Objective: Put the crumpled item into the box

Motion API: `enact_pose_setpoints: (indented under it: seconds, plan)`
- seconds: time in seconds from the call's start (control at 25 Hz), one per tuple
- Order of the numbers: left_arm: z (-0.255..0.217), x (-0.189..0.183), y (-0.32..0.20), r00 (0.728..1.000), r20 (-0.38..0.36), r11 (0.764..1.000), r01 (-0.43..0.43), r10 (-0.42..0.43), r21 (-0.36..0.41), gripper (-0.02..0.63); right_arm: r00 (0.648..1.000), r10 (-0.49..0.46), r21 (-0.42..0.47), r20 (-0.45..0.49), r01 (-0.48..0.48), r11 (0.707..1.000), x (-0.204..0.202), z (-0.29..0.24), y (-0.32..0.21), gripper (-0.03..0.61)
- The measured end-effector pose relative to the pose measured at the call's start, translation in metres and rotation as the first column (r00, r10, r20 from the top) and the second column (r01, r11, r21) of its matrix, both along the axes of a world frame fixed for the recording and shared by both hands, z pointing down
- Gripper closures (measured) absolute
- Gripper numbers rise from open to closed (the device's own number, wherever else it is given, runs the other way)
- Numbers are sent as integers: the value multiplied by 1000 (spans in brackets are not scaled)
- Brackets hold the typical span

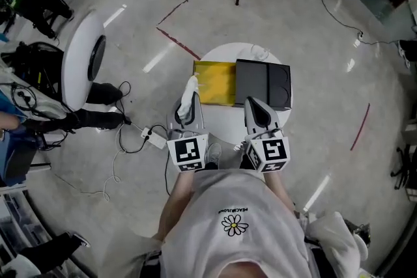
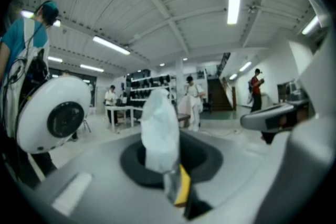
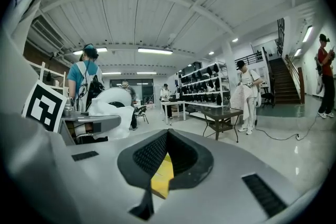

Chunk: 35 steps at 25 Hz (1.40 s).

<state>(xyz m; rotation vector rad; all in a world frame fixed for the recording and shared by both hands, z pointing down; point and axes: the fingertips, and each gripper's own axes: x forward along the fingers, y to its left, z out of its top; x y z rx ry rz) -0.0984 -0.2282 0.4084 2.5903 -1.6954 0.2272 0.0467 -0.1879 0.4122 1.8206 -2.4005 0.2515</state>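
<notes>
**A:** Item, whereabouts?

**B:** White crumpled item (image 2: 160,131) is sitting pinched in the left tool (image 2: 169,162), jaws narrow on its lower end. It is standing up left of frame centre, over the near edge of the surface (image 1: 225,124).

**A:** Why up there?

**B:** Likely being carried clear of the surface toward the box (image 1: 264,83).

**A:** Box?

**B:** Lying mid-frame, dark part beside a yellow part (image 1: 217,83).

**A:** Right tool (image 3: 167,144)?

**B:** Jaws together, gripping nothing, hovering beside the left, probably standing by.

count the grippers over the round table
2: the left gripper, shut on the crumpled white item, beside the yellow box; the right gripper, at the black piece. None looks hidden.
</notes>
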Motion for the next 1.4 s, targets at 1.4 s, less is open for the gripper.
enact_pose_setpoints:
  seconds: [1.4]
  plan:
    - [18,37,-53,976,169,991,135,-136,21,571,988,-153,-55,-18,152,987,42,17,-47,578]
